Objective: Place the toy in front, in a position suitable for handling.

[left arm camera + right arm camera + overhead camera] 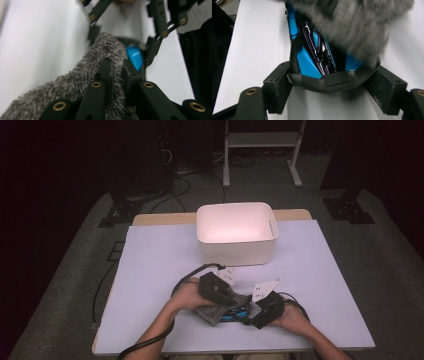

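My left gripper [117, 75], jaws pinching a grey fuzzy cloth [82, 82], draws it over the blue-and-black glasses [314, 55], whose end my right gripper [329, 85] clamps just above the near table [165, 265]. Step in hand, I judge: wiping. Next: another stroke while steadying the frame; white bin [236, 251] stands beyond.

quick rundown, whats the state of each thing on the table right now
left gripper: shut on the grey fuzzy cloth
right gripper: jaws clamped on either side of the blue and black shiny object
grey fuzzy cloth: pinched, draped over the object
blue and black shiny object: held at its black end, partly covered by the cloth
white plastic bin: upright, open-topped, looks empty
white table: carries the bin
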`<action>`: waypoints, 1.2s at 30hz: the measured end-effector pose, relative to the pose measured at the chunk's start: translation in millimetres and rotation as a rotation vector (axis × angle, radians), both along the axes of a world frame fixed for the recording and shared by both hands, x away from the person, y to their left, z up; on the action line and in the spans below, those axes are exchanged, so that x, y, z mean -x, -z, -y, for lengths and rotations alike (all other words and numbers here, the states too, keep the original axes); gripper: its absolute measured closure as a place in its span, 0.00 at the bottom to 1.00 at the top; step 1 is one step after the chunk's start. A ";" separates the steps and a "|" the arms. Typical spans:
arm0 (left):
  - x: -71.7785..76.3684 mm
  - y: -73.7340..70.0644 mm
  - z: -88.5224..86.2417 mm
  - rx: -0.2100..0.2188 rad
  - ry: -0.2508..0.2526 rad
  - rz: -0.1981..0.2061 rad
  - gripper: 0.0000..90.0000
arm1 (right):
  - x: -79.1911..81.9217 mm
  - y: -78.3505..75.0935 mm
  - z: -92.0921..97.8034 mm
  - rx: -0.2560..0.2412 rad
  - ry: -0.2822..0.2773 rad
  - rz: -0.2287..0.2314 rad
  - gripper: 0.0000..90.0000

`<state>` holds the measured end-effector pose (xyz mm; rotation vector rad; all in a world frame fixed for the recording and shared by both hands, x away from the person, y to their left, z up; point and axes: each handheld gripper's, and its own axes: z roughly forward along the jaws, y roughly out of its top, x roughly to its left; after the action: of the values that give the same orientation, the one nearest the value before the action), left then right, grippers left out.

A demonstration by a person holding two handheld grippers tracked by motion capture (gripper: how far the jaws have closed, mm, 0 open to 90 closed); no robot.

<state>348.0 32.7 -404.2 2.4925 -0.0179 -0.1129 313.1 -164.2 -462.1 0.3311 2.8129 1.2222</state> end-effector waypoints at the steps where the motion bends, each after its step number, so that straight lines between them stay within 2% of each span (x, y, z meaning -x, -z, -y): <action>1: 4.4 0.6 10.9 -0.005 0.027 0.003 0.90 | 0.5 0.0 0.2 -0.005 0.005 -0.008 0.27; 5: 7.4 -0.1 17.0 -0.017 0.046 0.022 0.89 | 0.9 0.3 0.5 -0.009 0.008 -0.015 0.27; 10: 12.4 -2.0 0.5 -0.008 0.044 0.025 0.90 | 0.8 0.0 0.2 -0.004 0.004 -0.005 0.27; 15: 18.1 -3.1 -30.1 -0.018 0.021 0.025 0.90 | 0.7 0.0 -0.1 0.002 0.001 0.001 0.27; 19: 19.7 0.1 -59.8 -0.062 -0.039 0.040 0.89 | 0.6 -0.2 -0.5 0.008 -0.004 0.009 0.27; 21: 18.7 4.5 -75.4 -0.074 -0.076 0.032 0.89 | 0.6 -0.2 -0.6 0.009 -0.006 0.011 0.27; 22: 18.2 6.8 -82.8 -0.068 -0.093 0.024 0.89 | 1.5 -0.1 -1.3 0.017 -0.009 0.024 0.27; 25: 17.9 11.4 -97.4 -0.051 -0.124 0.003 0.89 | 1.4 -0.2 -1.4 0.018 -0.008 0.023 0.27; 28: 17.5 12.4 -99.1 -0.042 -0.131 0.006 0.89 | 1.4 -0.2 -1.5 0.018 -0.008 0.022 0.27; 32: 17.3 11.2 -91.4 -0.039 -0.115 0.003 0.89 | 1.7 -0.2 -1.6 0.017 -0.004 0.019 0.27; 36: 26.4 5.1 -70.2 -0.041 -0.027 0.015 0.89 | 1.7 0.2 -1.1 0.012 -0.004 0.021 0.27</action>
<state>321.5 102.9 -409.3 2.5340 0.0115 -0.0840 311.4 -163.1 -462.3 0.3110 2.8035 1.2014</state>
